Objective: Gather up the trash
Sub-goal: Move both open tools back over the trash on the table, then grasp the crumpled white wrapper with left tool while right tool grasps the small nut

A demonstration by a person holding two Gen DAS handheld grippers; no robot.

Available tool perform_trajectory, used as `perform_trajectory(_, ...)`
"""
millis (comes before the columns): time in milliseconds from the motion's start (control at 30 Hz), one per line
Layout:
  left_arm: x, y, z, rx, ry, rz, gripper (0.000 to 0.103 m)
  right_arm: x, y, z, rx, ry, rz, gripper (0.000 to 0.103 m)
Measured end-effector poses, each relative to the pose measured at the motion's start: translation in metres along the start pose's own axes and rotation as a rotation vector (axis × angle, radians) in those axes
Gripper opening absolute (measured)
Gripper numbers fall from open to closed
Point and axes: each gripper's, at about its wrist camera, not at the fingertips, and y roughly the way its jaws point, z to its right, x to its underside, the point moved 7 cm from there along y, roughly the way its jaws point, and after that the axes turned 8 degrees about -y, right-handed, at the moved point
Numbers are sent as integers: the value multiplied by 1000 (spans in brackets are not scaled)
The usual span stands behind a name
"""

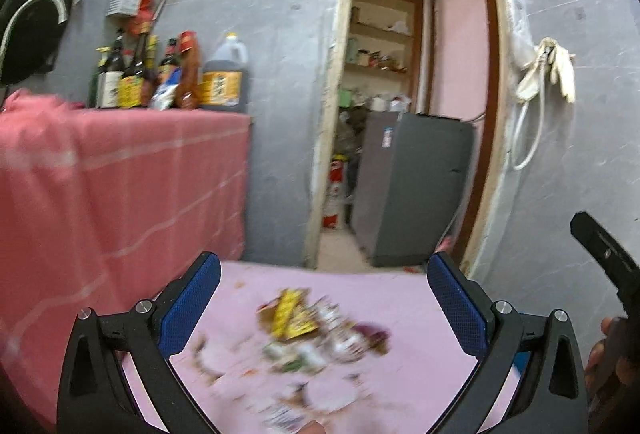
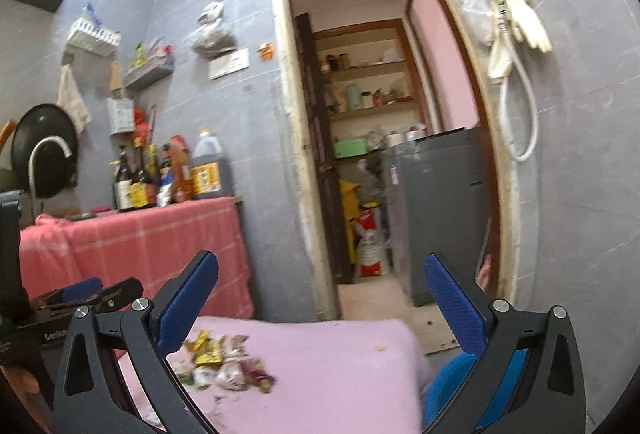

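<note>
Both the left gripper [image 1: 324, 308] and right gripper [image 2: 322, 308] gape wide, holding nothing. The trash pile [image 1: 316, 330], low in the frame on the pink surface [image 1: 408, 298], looks uncollected, so nearly all of the task seems left.

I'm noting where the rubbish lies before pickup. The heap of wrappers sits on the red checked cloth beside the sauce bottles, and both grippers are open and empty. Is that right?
Not quite. The heap of wrappers lies on the pink cloth in the foreground, not on the red checked cloth beside the sauce bottles; the right wrist view shows it. The left gripper and right gripper are indeed open and empty.
</note>
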Motion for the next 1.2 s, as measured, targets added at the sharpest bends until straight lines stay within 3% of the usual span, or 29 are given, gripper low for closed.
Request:
perform_trajectory(267, 51, -5, -48, -63, -52, -129, 101, 33, 18, -31, -71, -28, -87, 103)
perform_trajectory(500, 86, -7, -60, -78, -79, -229, 101, 65, 31, -43, -103, -47, -194, 103)
perform_trajectory(933, 113, 20, -69, -86, -108, -433, 100, 114, 66, -38, -147, -6, -431, 103)
perform_trajectory(967, 115, 20, -68, -78, -109, -444, 97, 118, 69, -39, -153, -4, -453, 103)
perform_trajectory(1033, 120, 23, -66, -60, -113, -478, 76, 125, 76, -40, -167, -2, -496, 103)
perform_trajectory(1167, 126, 26, -61, -36, -108, -511, 64, 139, 87, -46, -188, -12, -583, 96)
perform_trajectory(1200, 126, 27, -59, -22, -102, -516, 55, 143, 90, -47, -192, -16, -607, 91)
